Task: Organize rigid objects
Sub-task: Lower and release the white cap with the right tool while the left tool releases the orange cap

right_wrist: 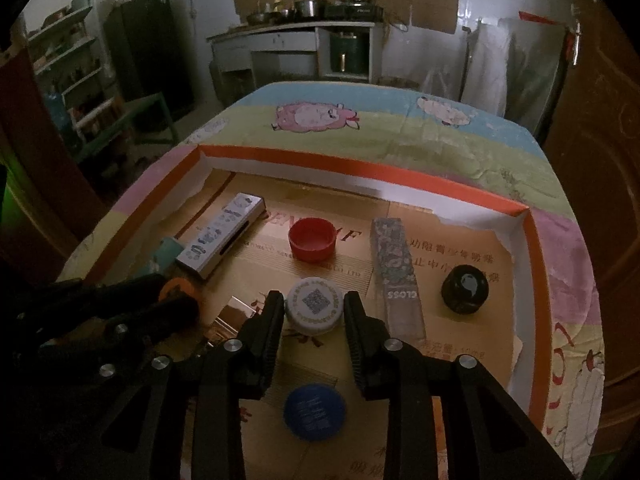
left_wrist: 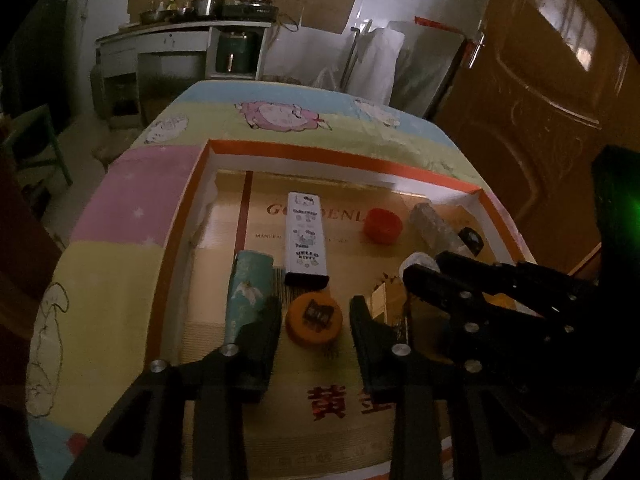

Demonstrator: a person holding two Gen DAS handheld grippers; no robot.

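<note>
White cap (right_wrist: 315, 305) sits on the tray (right_wrist: 360, 172) floor directly between the right gripper (right_wrist: 314, 310) fingers, which flank it part-open, barely apart from it, while the left gripper (left_wrist: 314, 316) hangs open, empty, over the orange cap (left_wrist: 315, 317).

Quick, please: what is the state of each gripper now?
Left gripper: open, straddling the orange cap.
Right gripper: fingers against the white cap; firm grip cannot be told.

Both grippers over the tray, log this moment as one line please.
left gripper: open around orange cap | right gripper: closing on white cap, contact unclear | tray: red cap, blue cap loose
</note>
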